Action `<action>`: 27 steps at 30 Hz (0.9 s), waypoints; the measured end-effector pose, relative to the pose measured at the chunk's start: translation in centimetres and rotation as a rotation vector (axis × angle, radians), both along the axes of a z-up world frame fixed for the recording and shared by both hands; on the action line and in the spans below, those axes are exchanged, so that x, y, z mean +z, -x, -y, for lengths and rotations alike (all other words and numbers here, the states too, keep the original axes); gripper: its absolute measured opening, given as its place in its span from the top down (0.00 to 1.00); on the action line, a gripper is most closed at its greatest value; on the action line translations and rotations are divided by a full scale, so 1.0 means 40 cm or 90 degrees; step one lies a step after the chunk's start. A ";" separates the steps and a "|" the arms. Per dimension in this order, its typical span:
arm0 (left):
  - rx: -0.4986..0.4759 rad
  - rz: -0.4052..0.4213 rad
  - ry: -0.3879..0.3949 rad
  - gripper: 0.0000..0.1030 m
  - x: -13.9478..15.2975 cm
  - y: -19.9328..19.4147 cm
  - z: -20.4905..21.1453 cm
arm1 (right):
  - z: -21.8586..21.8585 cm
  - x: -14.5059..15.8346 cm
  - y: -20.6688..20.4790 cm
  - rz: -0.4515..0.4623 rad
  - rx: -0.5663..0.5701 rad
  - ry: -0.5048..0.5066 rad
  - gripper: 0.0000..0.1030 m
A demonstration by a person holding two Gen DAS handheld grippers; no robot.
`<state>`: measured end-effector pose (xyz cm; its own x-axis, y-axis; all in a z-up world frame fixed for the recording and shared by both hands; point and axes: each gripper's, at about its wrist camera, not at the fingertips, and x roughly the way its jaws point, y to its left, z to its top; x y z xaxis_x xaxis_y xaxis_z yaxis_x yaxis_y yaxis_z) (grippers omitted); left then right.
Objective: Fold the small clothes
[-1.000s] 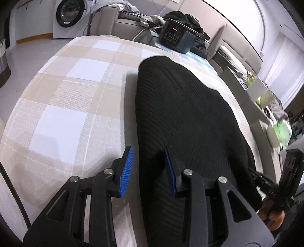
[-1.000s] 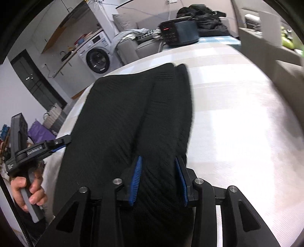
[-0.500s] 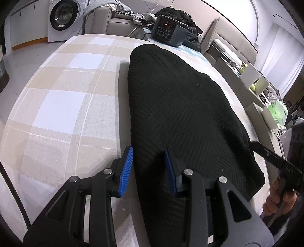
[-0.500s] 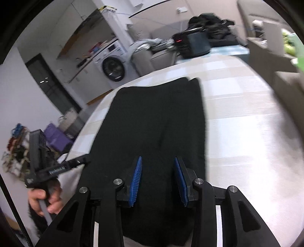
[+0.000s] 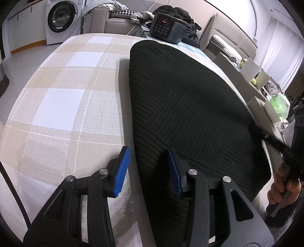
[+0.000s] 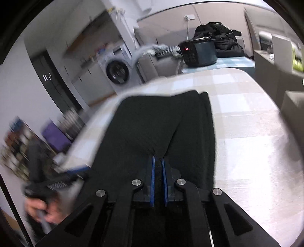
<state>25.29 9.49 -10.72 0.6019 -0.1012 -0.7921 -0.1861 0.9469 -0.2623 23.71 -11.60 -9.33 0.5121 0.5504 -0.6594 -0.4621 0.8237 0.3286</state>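
Observation:
A black ribbed knit garment (image 5: 180, 95) lies lengthwise on the checked tablecloth (image 5: 57, 95). My left gripper (image 5: 147, 152) is at the garment's near left edge and its jaws are opening. The cloth edge lies between the blue pads, which do not press on it. My right gripper (image 6: 157, 159) is shut on a pinch of the black garment (image 6: 152, 129) near its right side and pulls it up into a peak. In the left wrist view the right gripper (image 5: 275, 142) shows at the far right, held by a hand (image 5: 283, 188). The left gripper (image 6: 57, 182) appears blurred in the right wrist view.
A dark electric cooker (image 5: 167, 28) stands beyond the table's far end. Behind it is a sofa (image 5: 106, 20) heaped with clothes, and a washing machine (image 5: 60, 17) at the back left. Shelves with boxes (image 5: 252, 70) line the right side. The tablecloth (image 6: 247, 123) right of the garment is bare.
My right gripper has shut on the garment and risen, lifting a fold of cloth. The left gripper's jaws have spread a little around the garment's edge.

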 end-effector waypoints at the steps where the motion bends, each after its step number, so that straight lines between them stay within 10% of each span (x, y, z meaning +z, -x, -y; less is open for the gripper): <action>1: 0.000 -0.001 -0.003 0.64 -0.001 0.000 0.000 | -0.018 -0.029 -0.012 -0.024 -0.002 0.036 0.93; 19: -0.036 0.006 -0.006 0.62 0.027 0.107 0.054 | 0.141 -0.039 0.124 -0.107 0.101 -0.080 0.72; 27: -0.026 -0.004 -0.009 0.55 0.020 0.136 0.050 | 0.125 -0.022 0.140 -0.044 0.117 -0.001 0.95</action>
